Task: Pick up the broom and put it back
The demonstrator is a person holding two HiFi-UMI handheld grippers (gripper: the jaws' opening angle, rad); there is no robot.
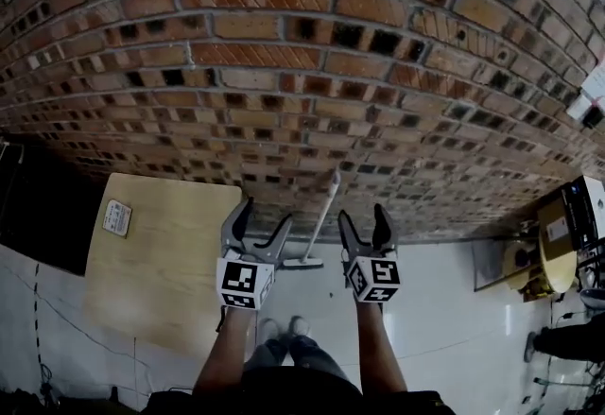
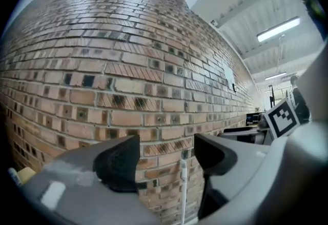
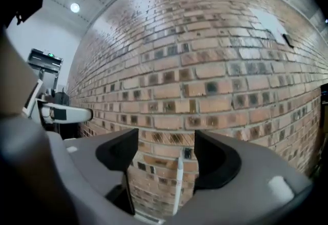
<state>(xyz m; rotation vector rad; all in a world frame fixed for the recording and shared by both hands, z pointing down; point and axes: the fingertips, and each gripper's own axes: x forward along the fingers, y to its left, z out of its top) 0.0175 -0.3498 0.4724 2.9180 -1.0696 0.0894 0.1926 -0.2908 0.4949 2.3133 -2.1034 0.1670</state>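
Head camera looks steeply down from above onto the brick wall (image 1: 284, 54) and white floor (image 1: 444, 309). Each gripper camera looks level along its own fingers (image 2: 120, 162), facing that wall from nearby. All three views share the wall and the leaning broom (image 1: 322, 215).

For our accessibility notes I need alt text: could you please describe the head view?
A broom with a pale handle leans against the brick wall, its head on the light floor. In front of it the left gripper and the right gripper are held out, both with jaws apart and empty. A wooden table stands at the left.
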